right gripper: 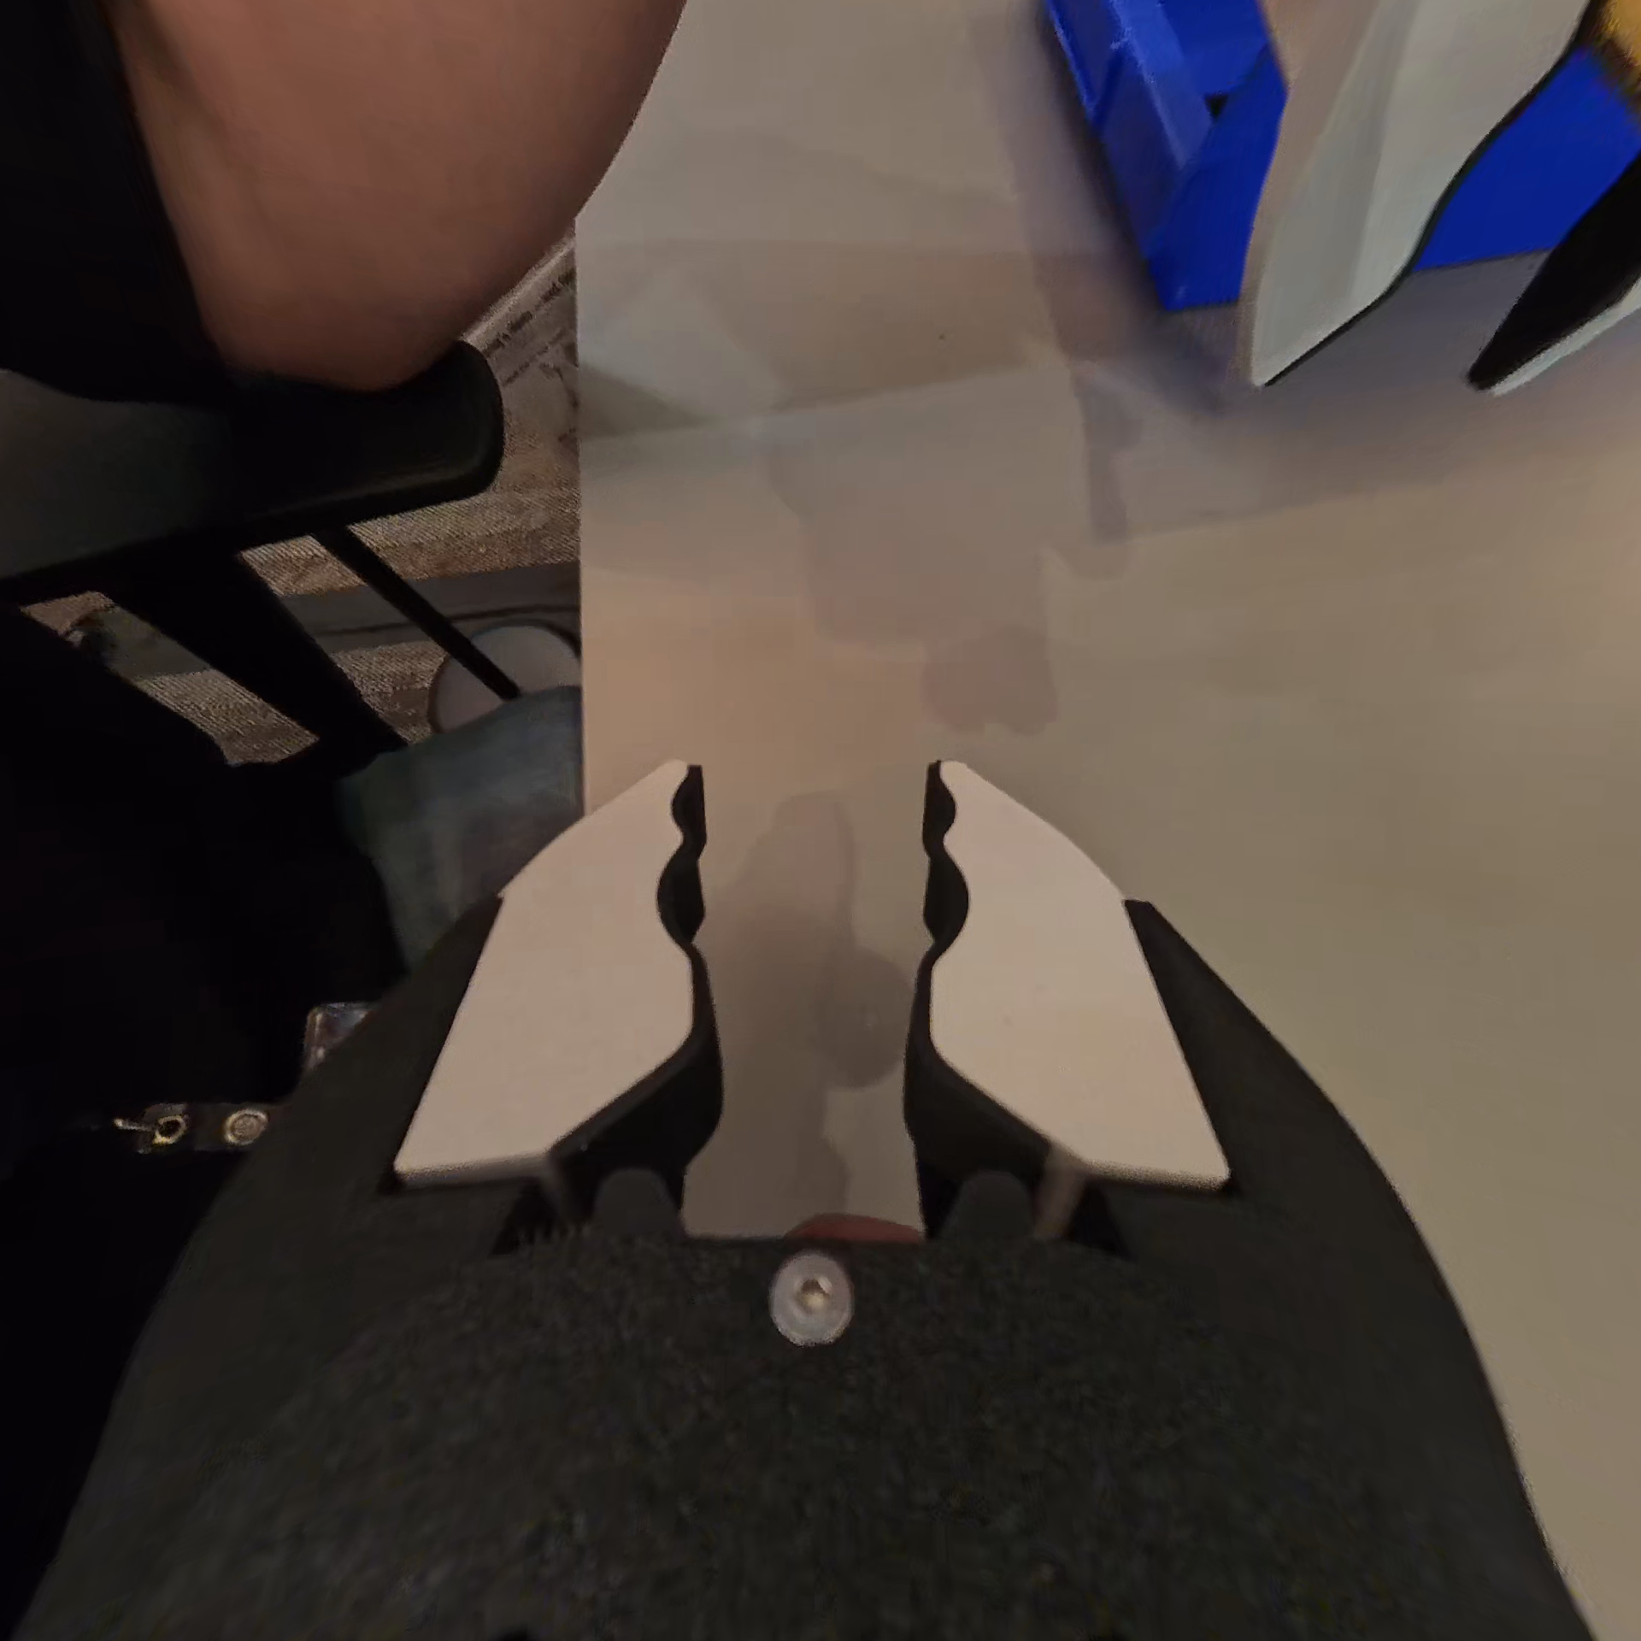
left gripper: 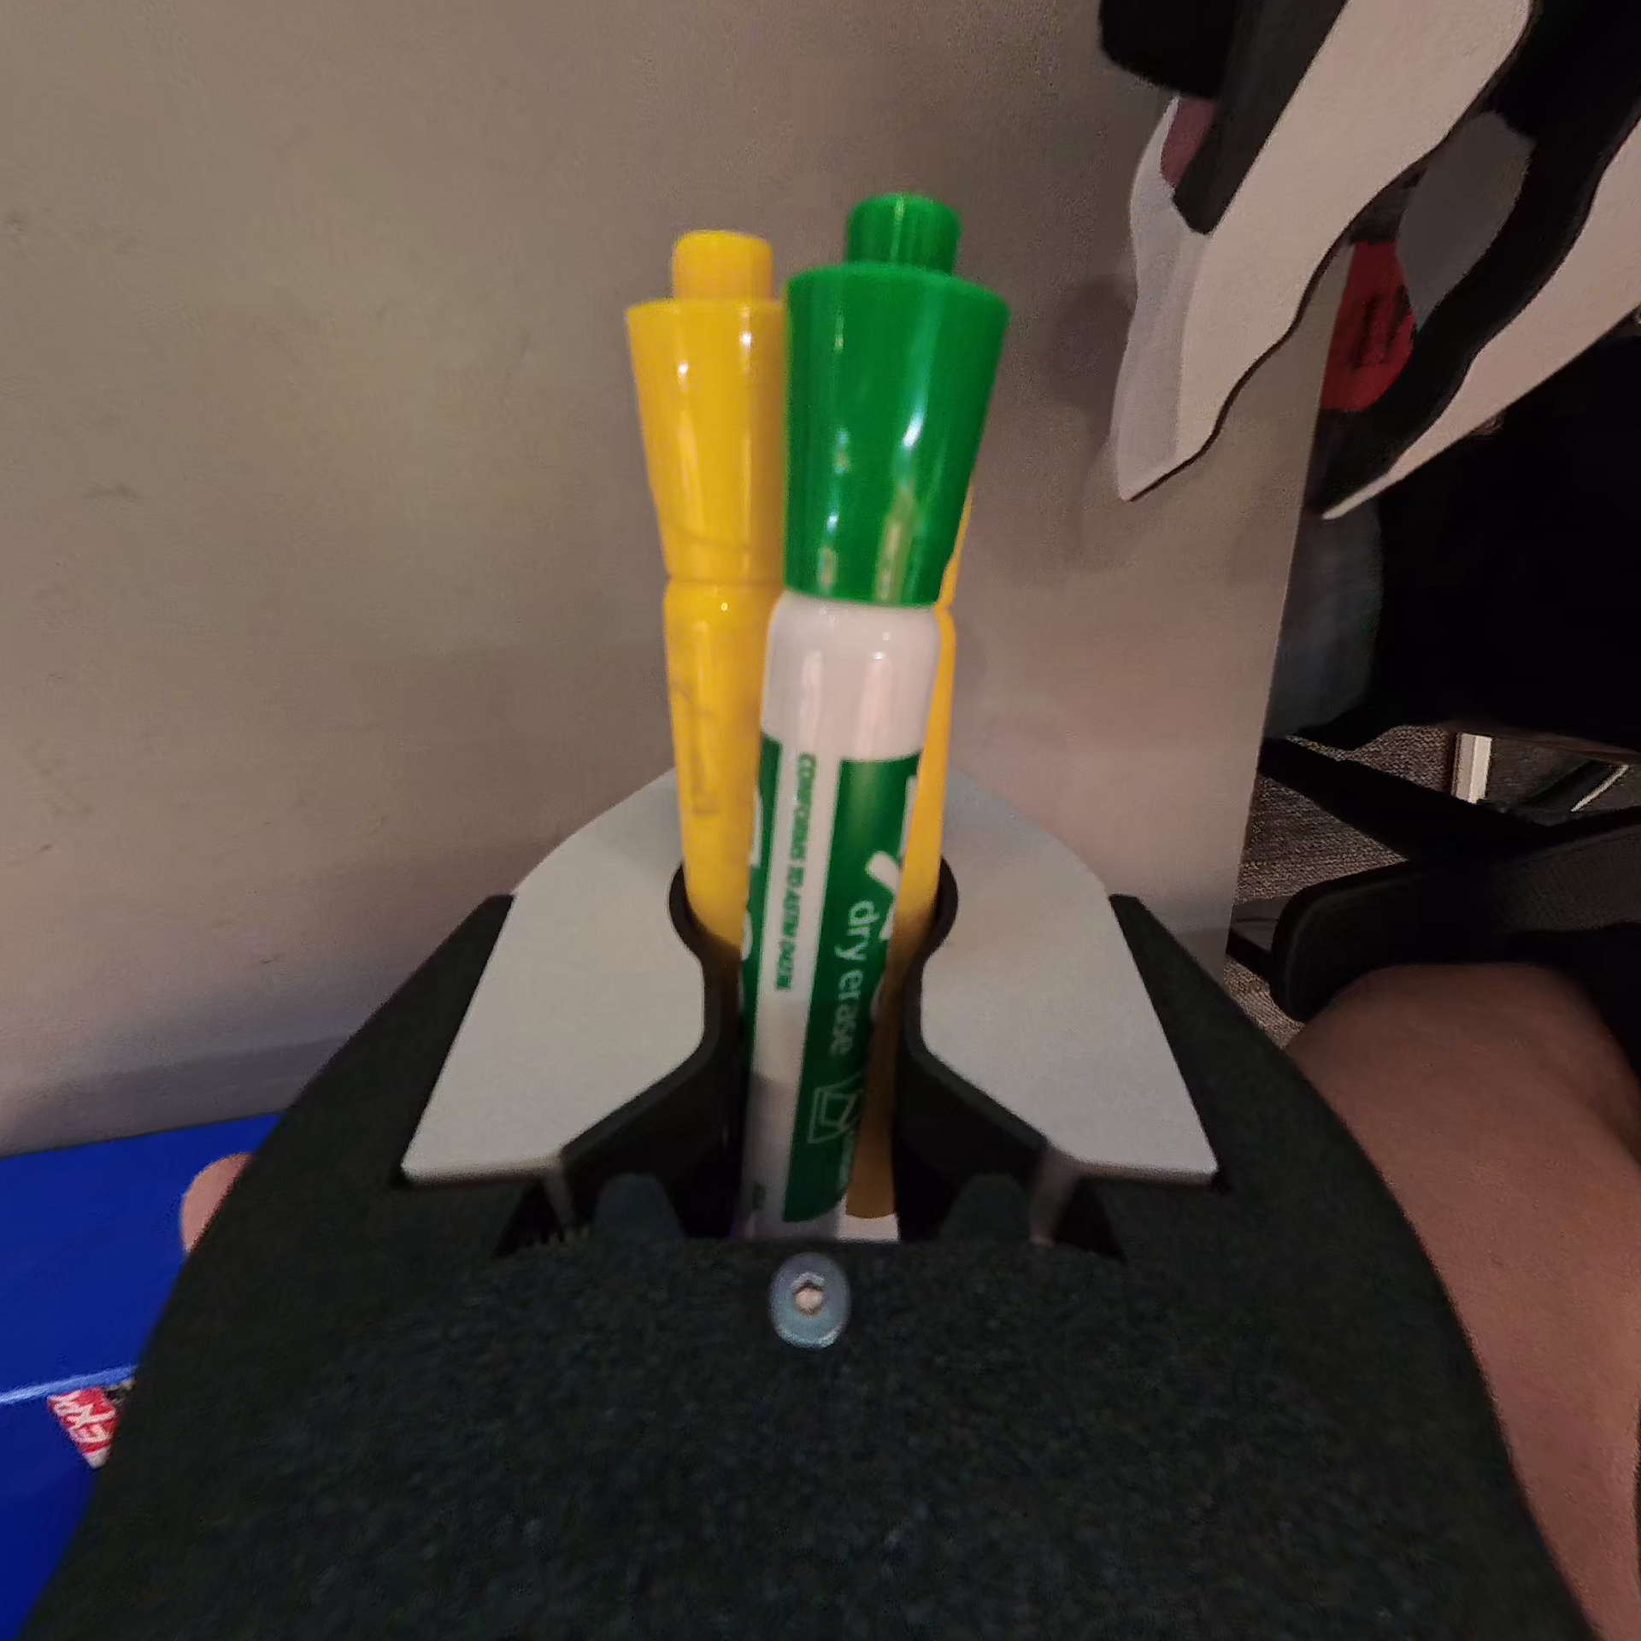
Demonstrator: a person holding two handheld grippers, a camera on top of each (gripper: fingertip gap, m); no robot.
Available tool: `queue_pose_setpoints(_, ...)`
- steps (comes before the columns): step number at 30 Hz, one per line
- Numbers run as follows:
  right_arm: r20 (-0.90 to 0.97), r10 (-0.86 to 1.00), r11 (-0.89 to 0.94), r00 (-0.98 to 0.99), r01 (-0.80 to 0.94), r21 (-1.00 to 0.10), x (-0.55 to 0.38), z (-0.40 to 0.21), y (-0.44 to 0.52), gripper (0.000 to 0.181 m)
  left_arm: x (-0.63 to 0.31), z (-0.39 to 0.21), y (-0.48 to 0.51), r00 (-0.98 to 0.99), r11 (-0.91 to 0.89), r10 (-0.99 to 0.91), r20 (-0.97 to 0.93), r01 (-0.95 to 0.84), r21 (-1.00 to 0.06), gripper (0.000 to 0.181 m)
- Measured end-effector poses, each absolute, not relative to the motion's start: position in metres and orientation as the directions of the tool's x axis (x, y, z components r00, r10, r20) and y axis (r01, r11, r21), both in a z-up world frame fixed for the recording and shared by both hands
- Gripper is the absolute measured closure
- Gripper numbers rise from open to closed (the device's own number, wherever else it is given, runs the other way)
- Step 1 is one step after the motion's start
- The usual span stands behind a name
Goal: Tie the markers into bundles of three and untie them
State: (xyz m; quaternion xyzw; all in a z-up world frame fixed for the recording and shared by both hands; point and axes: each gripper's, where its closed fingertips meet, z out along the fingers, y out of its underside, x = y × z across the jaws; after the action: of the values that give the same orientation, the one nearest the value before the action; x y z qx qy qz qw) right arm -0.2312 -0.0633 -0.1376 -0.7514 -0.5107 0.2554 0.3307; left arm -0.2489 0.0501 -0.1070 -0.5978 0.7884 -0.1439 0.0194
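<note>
The pale desk [right gripper: 1154, 799] fills most of both views; its straight edge runs down the left of the right wrist view, with grey carpet [right gripper: 497, 533] and a black chair arm [right gripper: 355, 444] beyond it. The stretch of desk ahead of the right claw [right gripper: 812, 781] lies bare, crossed only by soft shadows. A blue box [right gripper: 1181, 178] sits at the far upper right there, partly behind the pale fingers of the left claw [right gripper: 1385, 355]. In the left wrist view a corner of that box [left gripper: 80, 1288] shows at lower left, and a person's bare forearm [left gripper: 1465, 1243] lies along the right side. The left claw [left gripper: 812, 897] is pinching a cluster of markers [left gripper: 835, 622], held upright along its fingers: two yellow ones and two green-capped ones can be made out, caps away from the camera. The right claw [left gripper: 1243, 479] hangs at the upper right, near the marker caps but apart from them. Its fingers stand spread, holding nothing.
</note>
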Motion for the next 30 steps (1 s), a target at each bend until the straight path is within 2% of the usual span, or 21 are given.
queue_pose_setpoints(6, -0.137, 0.910, -0.326, 0.391, 0.474, -0.818, -0.236, -0.125, -0.077, 0.135, -0.253, -0.106, 0.027, -0.291, 0.253, -0.951, 0.104, -0.927, -0.277, 0.140)
queue_pose_setpoints(12, -0.187, 0.933, -0.292, 0.309, 0.339, -0.894, -0.270, -0.118, -0.136, 0.128, -0.280, -0.116, -0.010, -0.212, 0.184, -0.975, 0.060, -0.933, -0.309, 0.140)
queue_pose_setpoints(17, -0.120, 0.984, -0.163, 0.129, 0.415, -0.895, -0.337, -0.160, -0.206, 0.113, -0.312, -0.141, -0.040, -0.168, 0.156, -0.985, 0.027, -0.958, -0.240, 0.140)
queue_pose_setpoints(19, -0.106, 0.993, -0.118, 0.053, 0.536, -0.836, -0.366, -0.196, -0.226, 0.110, -0.317, -0.145, -0.046, -0.161, 0.150, -0.987, 0.027, -0.957, -0.248, 0.140)
queue_pose_setpoints(22, -0.048, 0.997, -0.079, 0.065, 0.651, -0.755, -0.412, -0.244, -0.220, 0.109, -0.327, -0.149, -0.044, -0.150, 0.141, -0.988, 0.019, -0.960, -0.242, 0.140)
queue_pose_setpoints(24, -0.088, 0.996, -0.041, -0.023, 0.753, -0.657, -0.445, -0.284, -0.223, 0.115, -0.332, -0.150, -0.037, -0.148, 0.139, -0.989, 0.019, -0.961, -0.239, 0.140)
queue_pose_setpoints(26, -0.038, 0.994, 0.063, -0.100, 0.831, -0.552, -0.473, -0.341, -0.209, 0.119, -0.333, -0.151, -0.028, -0.159, 0.150, -0.987, 0.023, -0.962, -0.229, 0.140)
queue_pose_setpoints(28, -0.130, 0.971, 0.132, -0.202, 0.901, -0.413, -0.496, -0.407, -0.205, 0.124, -0.331, -0.153, -0.018, -0.187, 0.178, -0.982, 0.016, -0.957, -0.228, 0.140)
queue_pose_setpoints(30, -0.206, 0.944, 0.181, -0.260, 0.924, -0.337, -0.523, -0.474, -0.199, 0.124, -0.326, -0.155, -0.012, -0.226, 0.215, -0.974, 0.020, -0.947, -0.238, 0.140)
